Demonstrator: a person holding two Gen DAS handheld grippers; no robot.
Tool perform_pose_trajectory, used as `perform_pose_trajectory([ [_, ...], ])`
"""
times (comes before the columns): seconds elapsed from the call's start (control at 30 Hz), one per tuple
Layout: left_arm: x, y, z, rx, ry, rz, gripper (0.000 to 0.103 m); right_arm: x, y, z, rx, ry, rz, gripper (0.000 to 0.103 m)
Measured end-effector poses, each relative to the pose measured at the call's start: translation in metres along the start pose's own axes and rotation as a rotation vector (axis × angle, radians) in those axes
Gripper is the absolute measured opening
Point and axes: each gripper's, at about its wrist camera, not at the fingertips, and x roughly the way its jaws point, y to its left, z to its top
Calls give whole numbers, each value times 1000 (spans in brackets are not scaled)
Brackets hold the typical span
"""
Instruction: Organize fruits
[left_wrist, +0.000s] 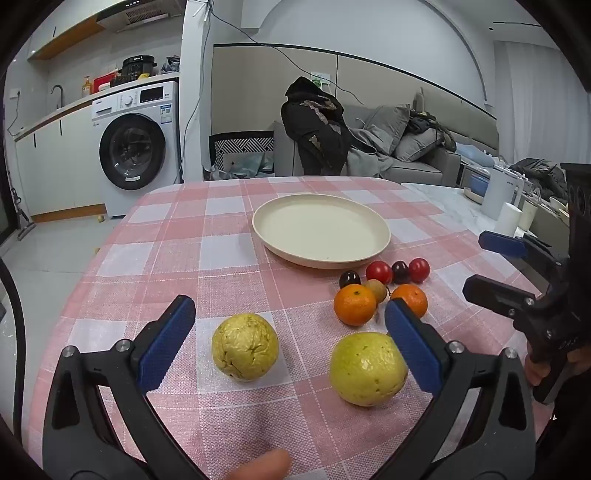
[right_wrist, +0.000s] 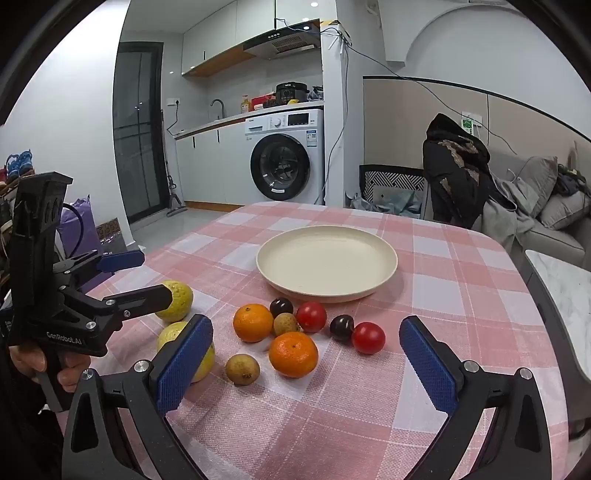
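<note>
An empty cream plate (left_wrist: 321, 229) (right_wrist: 327, 261) sits mid-table on a pink checked cloth. In front of it lie two yellow-green guavas (left_wrist: 245, 346) (left_wrist: 367, 368), two oranges (right_wrist: 253, 322) (right_wrist: 293, 354), two red tomatoes (right_wrist: 311, 316) (right_wrist: 368, 337), two dark cherries (right_wrist: 281, 306) (right_wrist: 341, 327) and two brown longans (right_wrist: 242, 368) (right_wrist: 285, 324). My left gripper (left_wrist: 290, 332) is open and empty, with the wrinkled guava between its fingers and the smooth guava by its right finger. My right gripper (right_wrist: 306, 352) is open and empty above the near orange.
The table's left edge drops to the floor (right_wrist: 207, 221). A white marble counter (left_wrist: 450, 199) with a kettle (left_wrist: 498, 195) and cups adjoins the right side. A washing machine (right_wrist: 286, 162) and a sofa (left_wrist: 406, 147) stand behind the table.
</note>
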Motion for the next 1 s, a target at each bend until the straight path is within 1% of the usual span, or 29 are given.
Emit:
perform_pose_trajectory([
  [0.3, 0, -1, 0, 13, -2, 4, 102, 1, -2, 0, 7, -1, 7, 103],
  [0.53, 2, 6, 0, 3, 3, -2, 102, 3, -3, 0, 6, 1, 5, 103],
  [0.6, 0, -1, 0, 17, -1, 8, 102, -3, 6, -1, 9, -4, 6, 103],
  [1.0, -1, -4, 0, 12, 1, 11, 102, 0, 4, -1, 7, -3, 7, 103],
])
